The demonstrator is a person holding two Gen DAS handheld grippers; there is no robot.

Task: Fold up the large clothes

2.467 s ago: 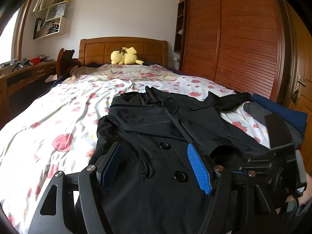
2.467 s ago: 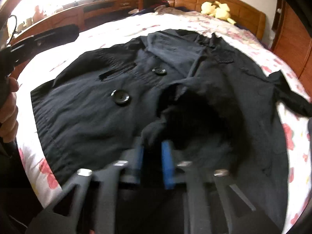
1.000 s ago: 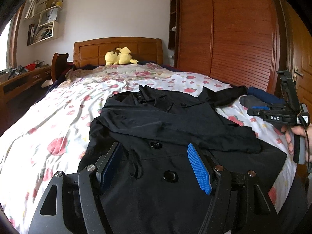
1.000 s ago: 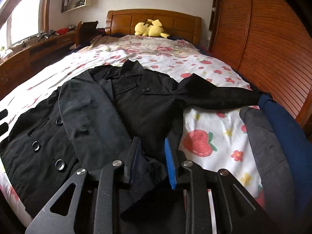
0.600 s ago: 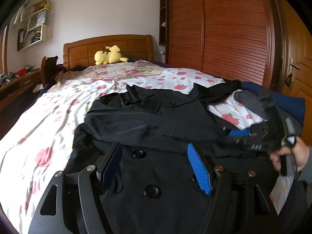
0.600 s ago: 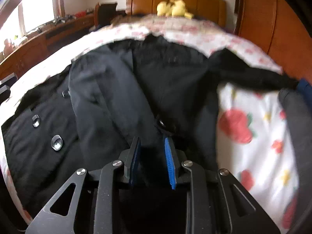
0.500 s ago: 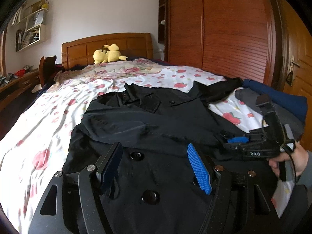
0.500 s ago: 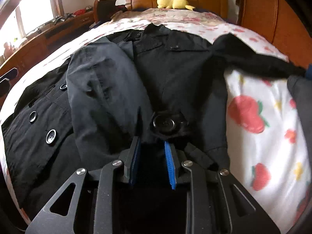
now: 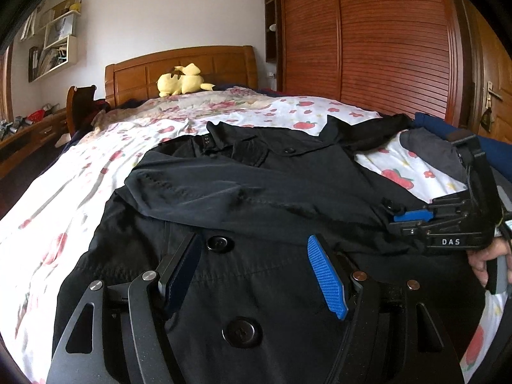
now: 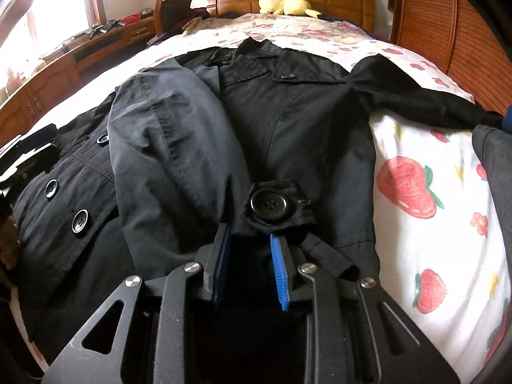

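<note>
One sleeve folded, the rest left

Coat lies on the bed: one sleeve crossed over, the other outstretched toward the bed's edge; left hand-held gripper released, right hand-held gripper seemingly released beside the cuff.

left wrist: low over coat hem, faces headboard | right wrist: same heading, closer | shared: coat, headboard

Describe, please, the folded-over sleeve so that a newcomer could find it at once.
Start at the bed with the strawberry sheet, where a black coat lies spread. The sleeve crosses its chest diagonally, ending in a buttoned cuff tab by the right claw. The other sleeve stretches out sideways instead.
</note>
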